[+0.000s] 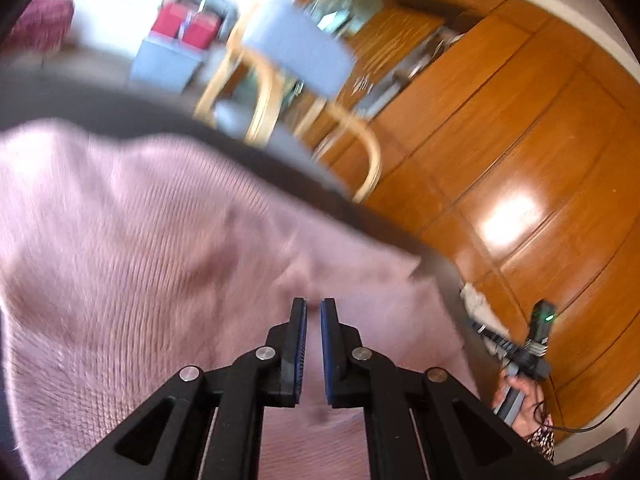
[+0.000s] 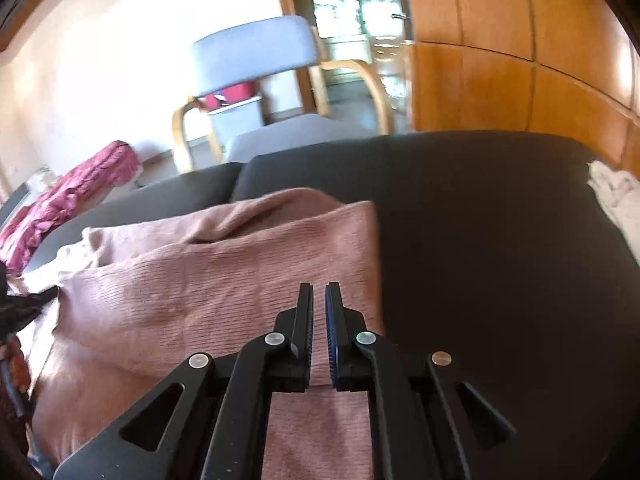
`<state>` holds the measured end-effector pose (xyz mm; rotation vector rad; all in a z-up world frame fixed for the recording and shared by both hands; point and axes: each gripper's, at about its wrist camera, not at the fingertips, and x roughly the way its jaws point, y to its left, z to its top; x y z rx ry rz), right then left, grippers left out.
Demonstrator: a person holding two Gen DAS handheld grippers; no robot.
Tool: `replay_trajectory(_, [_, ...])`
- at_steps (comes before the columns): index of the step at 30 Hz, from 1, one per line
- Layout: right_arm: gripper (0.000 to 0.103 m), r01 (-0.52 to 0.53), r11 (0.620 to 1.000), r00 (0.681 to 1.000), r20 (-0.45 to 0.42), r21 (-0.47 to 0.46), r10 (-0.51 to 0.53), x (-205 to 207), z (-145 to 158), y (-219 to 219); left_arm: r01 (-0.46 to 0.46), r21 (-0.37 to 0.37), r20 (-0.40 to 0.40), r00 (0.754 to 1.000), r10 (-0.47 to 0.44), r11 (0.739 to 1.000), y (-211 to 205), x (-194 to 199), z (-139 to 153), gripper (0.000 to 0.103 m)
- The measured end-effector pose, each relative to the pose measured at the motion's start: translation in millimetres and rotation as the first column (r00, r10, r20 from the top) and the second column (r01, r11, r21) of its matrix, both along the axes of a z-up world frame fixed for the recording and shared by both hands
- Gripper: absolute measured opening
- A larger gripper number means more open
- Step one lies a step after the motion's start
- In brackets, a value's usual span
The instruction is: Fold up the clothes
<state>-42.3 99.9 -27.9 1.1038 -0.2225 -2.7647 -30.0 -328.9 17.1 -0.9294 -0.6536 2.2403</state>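
A pink knit garment point(image 1: 160, 248) lies spread on a dark grey cushion point(image 2: 480, 220). It is partly folded, with a straight right edge and rumpled layers at the far left. My left gripper point(image 1: 314, 308) hovers low over the garment's near right part. Its jaws stand almost together with a thin slit, and I see no cloth pinched between them. My right gripper point(image 2: 319, 292) sits over the garment point(image 2: 208, 280) just inside its right edge, its jaws equally close with nothing visibly held. The left wrist view is motion-blurred. A hand point(image 1: 520, 396) holding the right gripper shows there at the lower right.
A white cloth point(image 2: 616, 196) lies at the cushion's right edge and a magenta garment point(image 2: 68, 200) lies off to the left. A grey armchair with bent wood arms point(image 2: 256, 56) stands behind the cushion. Wooden wardrobe doors point(image 2: 520, 60) fill the right. A red box point(image 1: 188, 24) sits far back.
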Motion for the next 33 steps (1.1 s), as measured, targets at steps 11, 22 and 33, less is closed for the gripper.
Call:
replay_trajectory(11, [0.007, -0.194, 0.979, 0.981, -0.005, -0.056, 0.194, -37.7, -7.6, -74.8, 0.220, -0.166, 0.077, 0.975, -0.210, 0.961, 120.2, -15.9, -19.0, 0.007])
replay_trajectory(22, [0.005, -0.171, 0.971, 0.972, 0.133, -0.165, 0.194, -61.2, -36.3, -76.7, 0.208, -0.036, 0.211, 0.958, -0.196, 0.977, 102.0, -28.6, -43.9, 0.001])
replay_trajectory(33, [0.007, -0.310, 0.947, 0.946, 0.075, -0.082, 0.317, -73.8, -36.7, -146.7, 0.158, -0.087, 0.172, 0.975, -0.141, 0.984, 104.9, -22.5, -32.4, 0.002])
